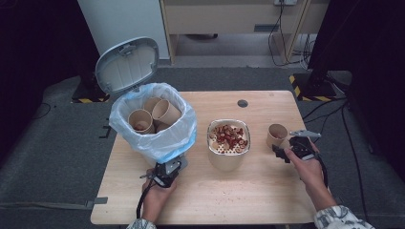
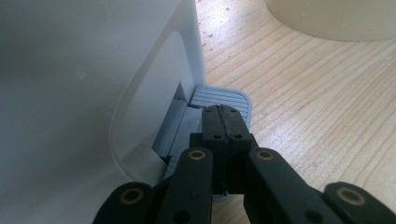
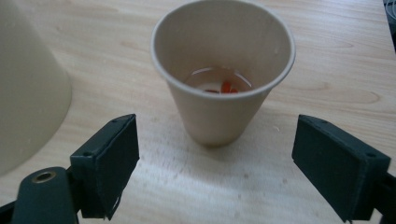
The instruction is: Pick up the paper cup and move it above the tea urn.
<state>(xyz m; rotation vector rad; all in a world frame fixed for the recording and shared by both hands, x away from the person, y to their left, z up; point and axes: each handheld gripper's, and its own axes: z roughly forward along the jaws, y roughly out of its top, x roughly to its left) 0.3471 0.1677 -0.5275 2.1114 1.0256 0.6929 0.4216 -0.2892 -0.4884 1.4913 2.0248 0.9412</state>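
A white pedal bin (image 1: pixel 157 143) lined with a blue bag stands at the table's left, its grey lid (image 1: pixel 126 64) swung up; several used paper cups (image 1: pixel 165 112) lie inside. My left gripper (image 1: pixel 171 168) is shut at the bin's foot. In the left gripper view its closed tips (image 2: pixel 223 114) rest on the ribbed grey pedal (image 2: pixel 219 97) beside the bin wall (image 2: pixel 93 93). A small paper cup (image 1: pixel 277 135) stands upright at the right. My right gripper (image 1: pixel 282 153) is open just in front of that cup (image 3: pixel 223 93); neither pad (image 3: pixel 109 161) touches it. Liquid and red bits lie in its bottom.
A beige bowl (image 1: pixel 228 160) topped with a strainer of red and tan scraps (image 1: pixel 228 137) sits mid-table between the bin and the cup; its side (image 3: pixel 28 93) shows left of my right gripper. A cable hole (image 1: pixel 242 103) marks the table's far edge. Bare wood (image 1: pixel 229 195) lies near me.
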